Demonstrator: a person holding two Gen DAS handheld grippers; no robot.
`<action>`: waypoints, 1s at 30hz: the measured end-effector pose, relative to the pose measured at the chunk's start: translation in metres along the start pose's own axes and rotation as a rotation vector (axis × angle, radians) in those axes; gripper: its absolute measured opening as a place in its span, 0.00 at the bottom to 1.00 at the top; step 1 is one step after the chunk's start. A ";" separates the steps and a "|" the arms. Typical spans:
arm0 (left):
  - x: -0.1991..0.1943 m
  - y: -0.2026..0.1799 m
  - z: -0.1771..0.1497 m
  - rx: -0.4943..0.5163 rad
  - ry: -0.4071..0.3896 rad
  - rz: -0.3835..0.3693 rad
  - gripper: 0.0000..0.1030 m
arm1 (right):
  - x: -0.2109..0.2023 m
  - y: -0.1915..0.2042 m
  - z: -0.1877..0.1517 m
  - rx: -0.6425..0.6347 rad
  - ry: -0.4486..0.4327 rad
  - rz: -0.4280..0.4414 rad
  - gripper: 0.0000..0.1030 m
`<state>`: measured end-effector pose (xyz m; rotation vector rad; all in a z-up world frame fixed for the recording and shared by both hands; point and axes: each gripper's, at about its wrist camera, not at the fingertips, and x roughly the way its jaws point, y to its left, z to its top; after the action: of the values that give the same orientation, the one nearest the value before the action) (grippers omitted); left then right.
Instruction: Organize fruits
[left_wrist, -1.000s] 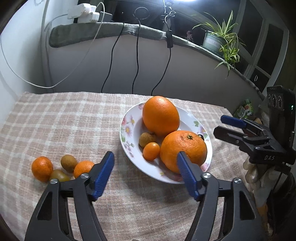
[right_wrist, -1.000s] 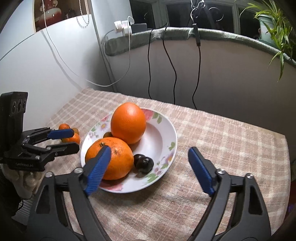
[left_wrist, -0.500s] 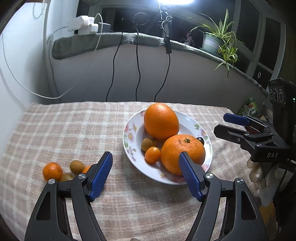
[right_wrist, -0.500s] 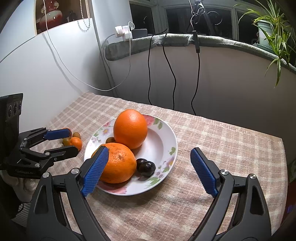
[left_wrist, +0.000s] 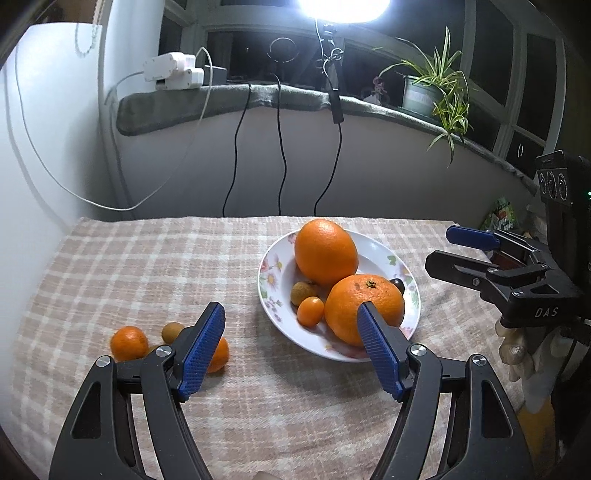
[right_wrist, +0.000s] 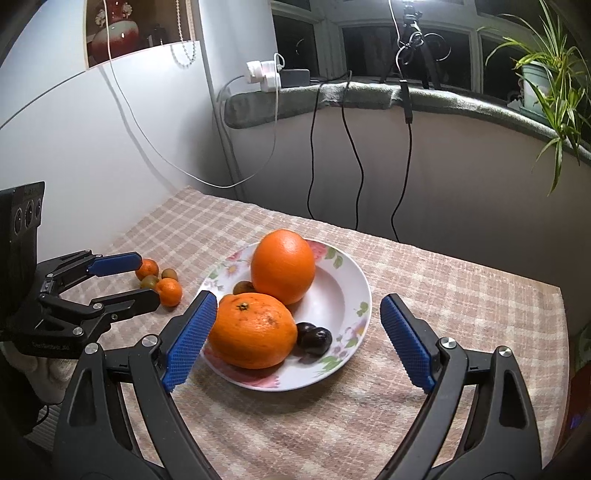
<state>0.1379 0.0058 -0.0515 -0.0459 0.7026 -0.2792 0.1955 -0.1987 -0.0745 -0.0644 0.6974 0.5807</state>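
Left of the left gripper (left_wrist: 291, 350), just past and partly behind its left fingertip: a cluster of loose fruit on the checked tablecloth (left_wrist: 147, 266), made up of a small mandarin (left_wrist: 128, 342), a brownish kiwi-like fruit (left_wrist: 172, 331) just beside it, and a second mandarin (left_wrist: 218, 355) half hidden by the blue pad. Left gripper spread wide, nothing between its pads, hovering above the cloth.

Ahead and to the right of that gripper: a flowered plate (left_wrist: 269, 280) carrying a big upright orange (left_wrist: 325, 251) at the back, a second large orange (left_wrist: 364, 308) in front with its stem scar facing up, touching the first. Tucked at their left, a small brown fruit (left_wrist: 302, 292) and a tiny kumquat-like orange fruit (left_wrist: 311, 311), close together. Right fingertip of the left gripper overlapping the front orange in view; contact cannot be told.

Further right, the right gripper (left_wrist: 458, 251) seen side-on, jaws apart, empty, near the plate's right rim.

From the right wrist view: right gripper (right_wrist: 297, 334) wide, holding nothing, the plate (right_wrist: 354, 284) sitting ahead between its fingertips. Front orange (right_wrist: 253, 334) close by its left pad, two dark plum-like fruits (right_wrist: 314, 338) touching each other just right of that orange. Left gripper (right_wrist: 133, 278) off to the left, alongside the loose mandarins (right_wrist: 168, 291).
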 end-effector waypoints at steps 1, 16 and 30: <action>-0.002 0.000 0.000 0.001 -0.003 0.002 0.72 | -0.001 0.002 0.001 -0.002 -0.002 0.002 0.90; -0.021 0.013 -0.004 -0.011 -0.036 0.041 0.72 | -0.006 0.034 0.008 -0.063 -0.035 0.031 0.90; -0.031 0.065 -0.025 -0.091 -0.012 0.115 0.72 | 0.014 0.082 0.012 -0.136 -0.001 0.114 0.90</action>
<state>0.1149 0.0782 -0.0595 -0.0938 0.7035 -0.1369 0.1682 -0.1201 -0.0635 -0.1520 0.6627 0.7370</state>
